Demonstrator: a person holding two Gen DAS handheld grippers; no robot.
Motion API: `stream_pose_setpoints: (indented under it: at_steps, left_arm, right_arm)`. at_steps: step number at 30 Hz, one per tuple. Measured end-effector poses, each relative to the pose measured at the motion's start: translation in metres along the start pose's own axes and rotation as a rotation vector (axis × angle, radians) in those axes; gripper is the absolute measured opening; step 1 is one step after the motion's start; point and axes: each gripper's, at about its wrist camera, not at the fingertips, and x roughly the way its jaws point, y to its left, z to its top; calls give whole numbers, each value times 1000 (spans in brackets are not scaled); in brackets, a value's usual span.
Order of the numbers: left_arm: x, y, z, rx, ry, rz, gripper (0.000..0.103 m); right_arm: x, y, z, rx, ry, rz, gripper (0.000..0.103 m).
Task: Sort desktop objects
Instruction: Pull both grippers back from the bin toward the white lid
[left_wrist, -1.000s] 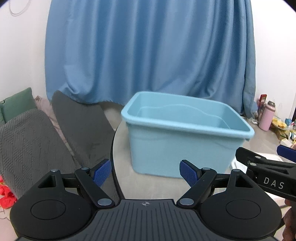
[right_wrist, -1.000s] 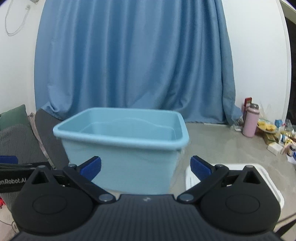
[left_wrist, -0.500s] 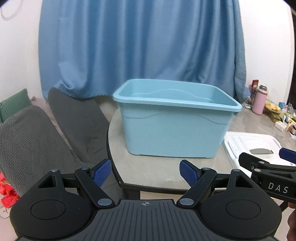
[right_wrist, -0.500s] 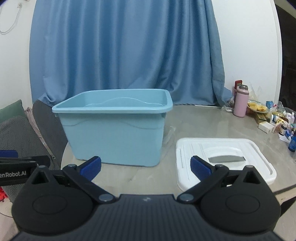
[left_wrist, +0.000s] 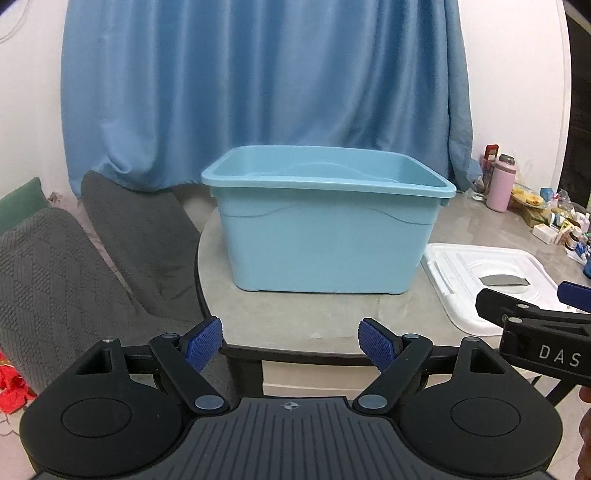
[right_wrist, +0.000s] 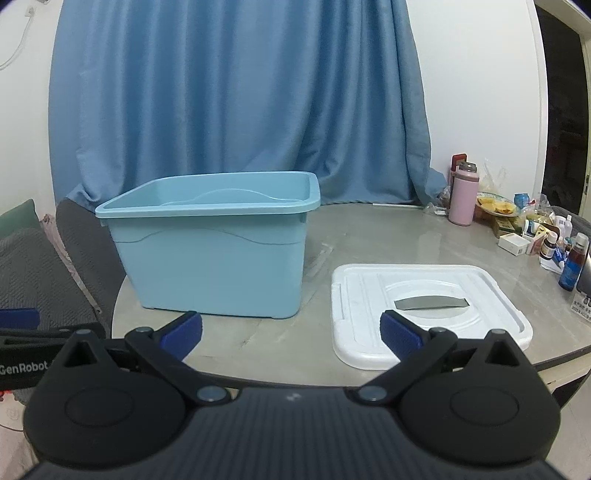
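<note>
Grippers released: my left gripper and right gripper hang empty off the table's near edge. White lid lies ahead of my right, long axis crosswise; blue bin stands beyond, left.

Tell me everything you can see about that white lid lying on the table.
The white lid looks like matte moulded plastic, rectangular with rounded corners and a raised rim. Its middle has a shallow oval recess crossed by a grey strip, perhaps a handle. It lies flat on the grey table, off the bin and to the right of the light blue bin, with a gap between them. Its near edge sits close to the table's edge. Nothing touches it, neither the gripper's fingers nor anything else.
</note>
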Motion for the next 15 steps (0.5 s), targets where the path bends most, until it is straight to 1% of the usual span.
stream_pose_setpoints:
  at_steps: [6,9,15]
  left_arm:
    - [7,-17,-1,-10,13,-10,83]
    - [12,-33,0,-14,18,-24,83]
    - [20,-73,2,20,26,-43,83]
  right_arm:
    - [2,-21,-3,12,5,-26,103]
    - [3,-37,-2,19,13,-39,103]
    - [6,-71,0,48,24,-56,103]
